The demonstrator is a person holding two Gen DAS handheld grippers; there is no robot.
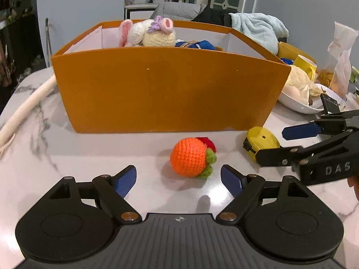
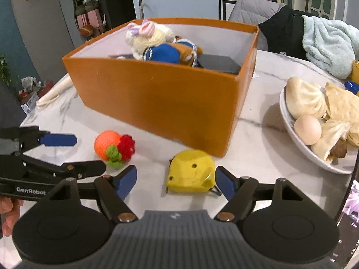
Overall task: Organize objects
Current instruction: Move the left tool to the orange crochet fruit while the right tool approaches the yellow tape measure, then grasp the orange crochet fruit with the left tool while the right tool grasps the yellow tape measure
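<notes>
Jaws on both grippers are held wide and nothing is gripped. On the left gripper (image 1: 178, 180) the blue pads stand on either side of the crocheted orange (image 1: 190, 157), which lies on the marble desk (image 1: 89, 157) just ahead of the fingertips and is not touched. On the right gripper (image 2: 176, 180) the pads bracket the yellow tape measure (image 2: 190, 172); the right-hand pad sits very close to the tape's casing, though whether contact is made there cannot be told through the fisheye bend. No earlier view is given, so only the present spread is stated.

The step in hand is judged to be the approach for a double pick: each loose item is lined up between its own jaws, in front of the orange box (image 2: 157, 98). Soft toys, among them a crocheted rabbit (image 2: 145, 33) and a blue plush (image 2: 166, 53), are already seen inside that box, so part of the sorting appears done and these two items remain outside it.

For the next move, each gripper would need to be brought slightly further forward and down until the item sits fully between the pads, then closed. The tape measure is hard and smooth and may slip if caught by a corner; the yarn orange will give under pressure. Both would then have to be raised above the box's near wall before release.

A bowl of buns and an egg (image 2: 314, 121) stands well to the right and is not involved.
</notes>
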